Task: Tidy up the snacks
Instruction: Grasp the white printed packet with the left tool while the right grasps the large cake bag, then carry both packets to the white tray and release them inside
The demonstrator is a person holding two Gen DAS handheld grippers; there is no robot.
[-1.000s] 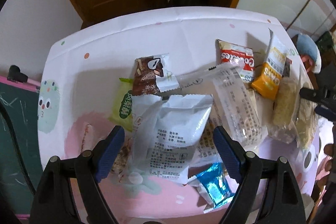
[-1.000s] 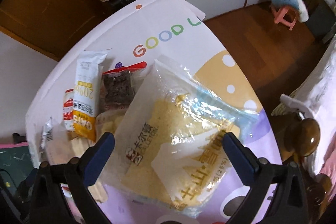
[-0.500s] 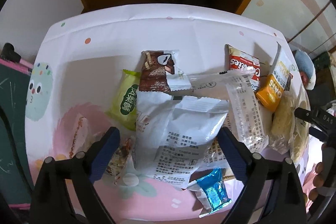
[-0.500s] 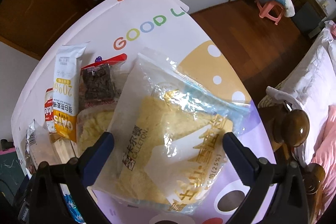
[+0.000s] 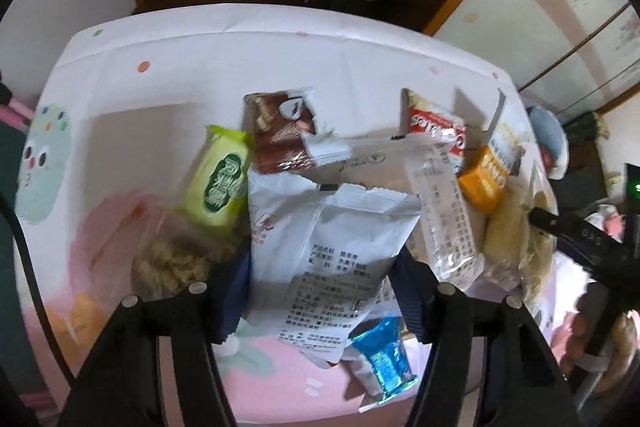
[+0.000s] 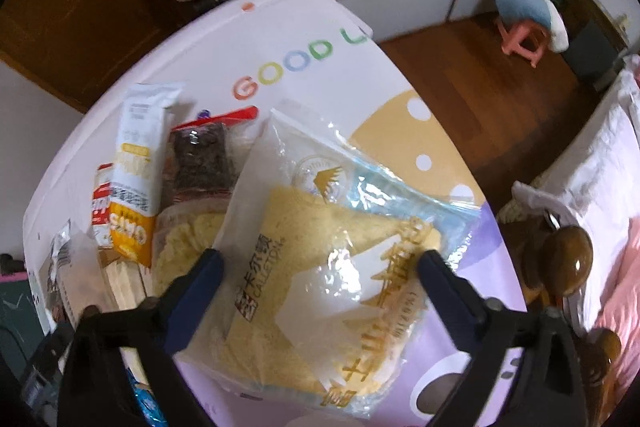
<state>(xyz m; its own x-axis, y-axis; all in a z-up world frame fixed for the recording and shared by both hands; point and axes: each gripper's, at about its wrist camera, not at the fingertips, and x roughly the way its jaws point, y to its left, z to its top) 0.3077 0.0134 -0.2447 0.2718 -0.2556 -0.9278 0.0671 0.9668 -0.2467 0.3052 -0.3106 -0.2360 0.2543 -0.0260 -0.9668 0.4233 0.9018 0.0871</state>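
Left tool (image 5: 324, 291) straddles the white pouch (image 5: 332, 267), right tool (image 6: 318, 279) the bread bag (image 6: 332, 267); both wide, poised to grip.

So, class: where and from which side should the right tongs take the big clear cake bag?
Grip the big clear cake bag across its near, lower half, coming from the table's near edge. It lies flat, and the open right tongs already straddle its width there.

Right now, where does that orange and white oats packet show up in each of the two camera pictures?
Left wrist view: the orange and white oats packet sits at the far right of the snack pile, beside the red and white packet.
Right wrist view: it lies at the left, standing lengthwise.
Shared landmark: the red and white packet, tucked against its side.
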